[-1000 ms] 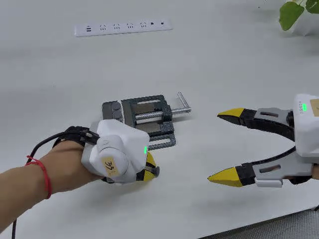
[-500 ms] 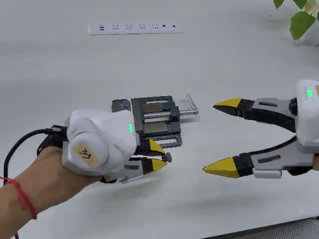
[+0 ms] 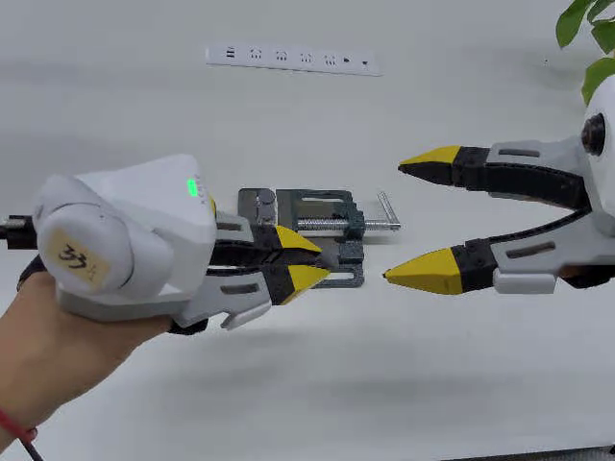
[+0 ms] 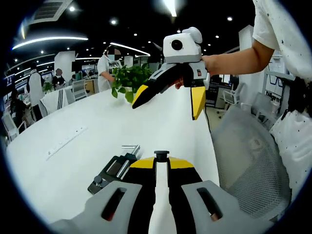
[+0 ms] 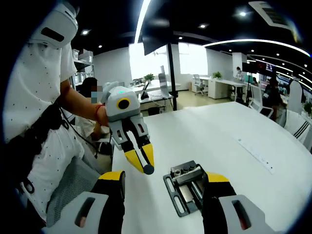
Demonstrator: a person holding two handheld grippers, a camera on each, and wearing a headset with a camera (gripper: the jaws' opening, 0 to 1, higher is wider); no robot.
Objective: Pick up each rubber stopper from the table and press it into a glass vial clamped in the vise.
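The left gripper point(image 3: 306, 259) is clamped on a small black stopper point(image 4: 161, 155), held clear of the bench just at the near side of the vise point(image 3: 317, 204). The vise sits mid-bench, its screw handle pointing toward the right gripper point(image 3: 413, 219), whose jaws stand wide apart and empty, farther off. No glass vial can be made out in the vise, so the target for the press is uncertain.

The bench point(image 3: 461, 384) is white and wide. A white power strip point(image 3: 293, 60) lies on it, and a green plant point(image 4: 127, 80) stands well apart from the strip. Behind is an open office with a dark ceiling, long light strips point(image 4: 48, 40), bright windows point(image 5: 195, 57) and a grey mesh chair point(image 4: 243, 158).
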